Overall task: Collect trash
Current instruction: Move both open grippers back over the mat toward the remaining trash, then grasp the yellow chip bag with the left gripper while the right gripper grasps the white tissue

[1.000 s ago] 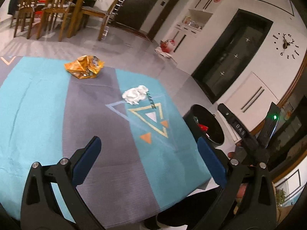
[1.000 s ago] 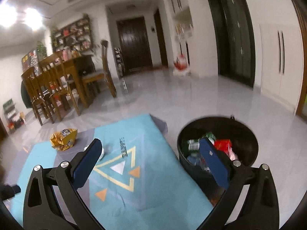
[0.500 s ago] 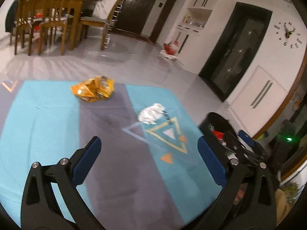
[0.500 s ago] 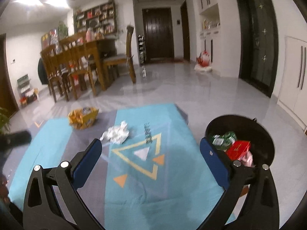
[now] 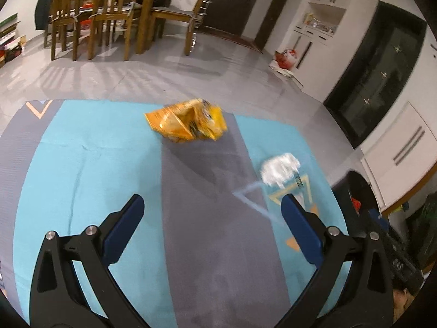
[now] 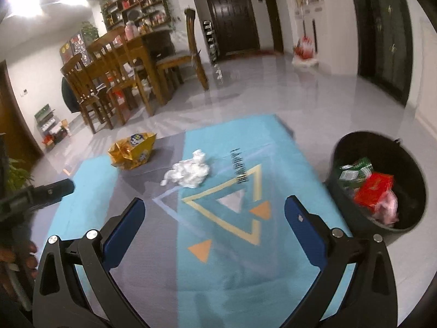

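Note:
A crumpled yellow snack bag (image 5: 187,123) lies on the blue and grey mat (image 5: 95,169), ahead of my left gripper (image 5: 211,227), which is open and empty above the mat. A crumpled white tissue (image 5: 280,169) lies to the bag's right. In the right wrist view the bag (image 6: 133,150) and the tissue (image 6: 188,172) lie ahead of my right gripper (image 6: 213,228), open and empty. A black trash bin (image 6: 382,188) with red and green trash in it stands right of the mat; its rim shows in the left wrist view (image 5: 360,188).
A wooden dining table with chairs (image 5: 103,11) stands on the grey tiled floor beyond the mat. A red and white bag (image 5: 285,57) lies by the white cabinets. The left gripper's body (image 6: 38,194) shows at the left edge of the right wrist view.
Both cameras have swung left, away from the bin and toward the mat. The snack bag and the tissue are now closer and more central in both views. Both grippers stay open.

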Tool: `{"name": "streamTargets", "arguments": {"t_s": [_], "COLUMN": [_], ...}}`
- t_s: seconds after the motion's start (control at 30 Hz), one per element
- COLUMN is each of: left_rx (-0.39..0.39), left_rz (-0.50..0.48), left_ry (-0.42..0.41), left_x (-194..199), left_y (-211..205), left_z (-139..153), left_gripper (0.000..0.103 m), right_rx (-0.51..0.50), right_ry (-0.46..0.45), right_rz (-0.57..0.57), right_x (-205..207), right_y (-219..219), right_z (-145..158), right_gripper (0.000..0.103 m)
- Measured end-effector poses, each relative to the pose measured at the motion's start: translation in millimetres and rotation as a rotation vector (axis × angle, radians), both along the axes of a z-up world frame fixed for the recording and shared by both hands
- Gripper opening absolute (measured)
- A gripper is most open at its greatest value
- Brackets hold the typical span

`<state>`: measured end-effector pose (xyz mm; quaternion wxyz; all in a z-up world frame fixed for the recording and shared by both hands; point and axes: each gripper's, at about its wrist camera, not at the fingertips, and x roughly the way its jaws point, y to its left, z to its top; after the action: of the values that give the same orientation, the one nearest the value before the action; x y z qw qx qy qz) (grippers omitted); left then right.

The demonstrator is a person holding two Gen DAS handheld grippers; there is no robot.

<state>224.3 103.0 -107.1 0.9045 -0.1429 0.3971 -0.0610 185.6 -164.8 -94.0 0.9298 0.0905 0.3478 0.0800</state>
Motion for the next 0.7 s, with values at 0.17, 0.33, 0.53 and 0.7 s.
{"name": "streamTargets", "arguments": {"t_s": [0.17,0.33,0.53,0.7], "left_rx": [-0.023,-0.002,0.073,0.094], "left_rz": [0.033,0.041,0.054,0.041], "left_ry": [0.004,0.006,0.008,0.019], "left_x": [40,77,112,133], "left_y": [16,15,10,8], "left_z": [-1,0,-8,-21], "left_gripper": [0.1,0.1,0.1,0.1], "right_rx": [0.037,0.071,0.048,0.046], "right_ry": [0.085,0.145,0.174,0.173], "right_rz": [0.023,0.008,-0.005,-0.015], "right_x": [46,83,112,130], "right_y": [17,26,36,45], "right_z": [-11,-21,-34,-42], "right_gripper": [0.1,0.1,0.1,0.1]}}
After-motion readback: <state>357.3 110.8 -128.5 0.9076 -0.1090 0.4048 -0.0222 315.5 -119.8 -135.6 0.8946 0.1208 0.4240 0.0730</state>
